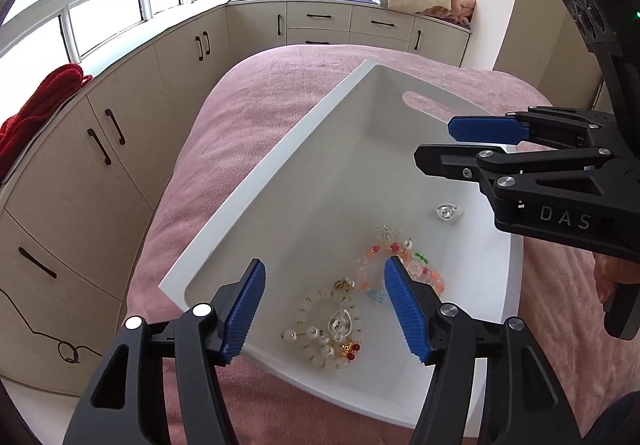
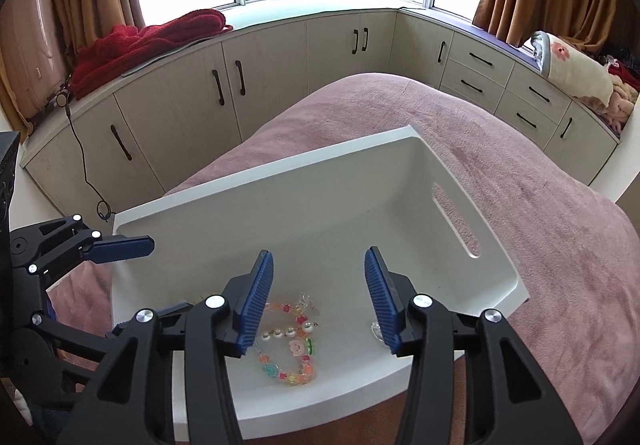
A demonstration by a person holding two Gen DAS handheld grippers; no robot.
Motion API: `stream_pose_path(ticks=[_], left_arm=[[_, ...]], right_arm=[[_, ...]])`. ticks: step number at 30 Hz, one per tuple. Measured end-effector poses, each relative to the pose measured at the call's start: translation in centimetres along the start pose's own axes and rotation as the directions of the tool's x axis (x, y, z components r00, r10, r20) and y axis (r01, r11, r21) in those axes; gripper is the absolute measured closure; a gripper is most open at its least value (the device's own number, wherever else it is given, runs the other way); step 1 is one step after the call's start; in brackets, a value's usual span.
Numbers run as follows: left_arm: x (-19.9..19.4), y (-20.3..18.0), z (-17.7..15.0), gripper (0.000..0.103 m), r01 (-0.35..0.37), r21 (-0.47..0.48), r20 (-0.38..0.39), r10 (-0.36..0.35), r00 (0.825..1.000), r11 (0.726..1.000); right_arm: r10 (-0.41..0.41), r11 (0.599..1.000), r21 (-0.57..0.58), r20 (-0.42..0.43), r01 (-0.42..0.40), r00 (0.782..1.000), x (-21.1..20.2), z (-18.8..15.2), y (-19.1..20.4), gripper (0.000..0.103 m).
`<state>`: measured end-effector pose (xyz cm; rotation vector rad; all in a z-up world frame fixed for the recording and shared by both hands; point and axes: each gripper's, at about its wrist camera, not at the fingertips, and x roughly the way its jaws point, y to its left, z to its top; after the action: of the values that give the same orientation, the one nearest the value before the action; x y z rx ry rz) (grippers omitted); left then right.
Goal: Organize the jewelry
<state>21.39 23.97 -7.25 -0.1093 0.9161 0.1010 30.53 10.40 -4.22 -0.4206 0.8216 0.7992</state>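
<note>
A white tray lies on a pink bedspread; it also shows in the right wrist view. In it lie a pearl bracelet with gold and red charms, a colourful bead bracelet, also seen in the right wrist view, and a small clear ring. My left gripper is open and empty above the pearl bracelet. My right gripper is open and empty above the bead bracelet, the ring partly hidden behind its right finger.
The pink bed runs out past the tray. Beige cabinets curve under the windows, with a red blanket on the sill, a folded floral blanket at right, and a black cable hanging down.
</note>
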Motion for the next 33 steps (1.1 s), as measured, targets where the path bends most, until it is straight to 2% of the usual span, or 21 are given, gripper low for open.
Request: stream_pose_path(ticks=[2, 5, 6, 9, 14, 19, 26, 31, 33], left_arm=[[-1.3, -0.3, 0.0, 0.029, -0.013, -0.002, 0.031, 0.013, 0.999, 1.000], [-3.8, -0.9, 0.3, 0.013, -0.046, -0.003, 0.084, 0.046, 0.995, 0.999], [-4.5, -1.1, 0.4, 0.011, -0.053, -0.002, 0.100, 0.053, 0.994, 0.999], [-6.7, -2.0, 0.7, 0.009, -0.079, 0.004, 0.135, 0.077, 0.988, 0.997], [-8.9, -3.0, 0.5, 0.009, -0.111, -0.001, 0.151, 0.110, 0.982, 0.994], [-10.2, -3.6, -0.6, 0.009, -0.113, 0.001, 0.154, 0.111, 0.982, 0.994], [-10.5, -4.5, -2.4, 0.009, -0.124, 0.017, 0.126, 0.121, 0.985, 0.992], [-11.3, -5.0, -3.5, 0.009, -0.162, 0.030, 0.188, 0.153, 0.970, 0.986], [-11.3, -5.2, -3.9, 0.009, -0.155, 0.024, 0.203, 0.147, 0.968, 0.988]], right_arm=[[-0.012, 1.000, -0.006, 0.028, 0.012, 1.000, -1.5, 0.2, 0.0, 0.041], [-0.020, 1.000, -0.008, 0.058, 0.020, 0.998, -3.5, 0.3, -0.1, 0.031], [-0.022, 1.000, -0.008, 0.062, 0.022, 0.998, -4.1, 0.4, -0.1, 0.027], [-0.048, 0.999, -0.008, 0.081, 0.048, 0.996, -6.1, 0.4, -0.2, 0.014], [-0.092, 0.996, -0.007, 0.115, 0.093, 0.989, -9.4, -0.3, -0.1, 0.006], [-0.118, 0.993, -0.014, 0.127, 0.121, 0.985, -11.4, -1.5, 0.1, 0.005], [-0.125, 0.992, -0.002, 0.107, 0.126, 0.986, -11.7, -3.6, 0.5, 0.005], [-0.128, 0.992, 0.030, 0.121, 0.126, 0.984, -11.7, -4.9, 0.7, 0.005], [-0.132, 0.991, 0.039, 0.123, 0.128, 0.984, -11.6, -5.4, 0.6, 0.005]])
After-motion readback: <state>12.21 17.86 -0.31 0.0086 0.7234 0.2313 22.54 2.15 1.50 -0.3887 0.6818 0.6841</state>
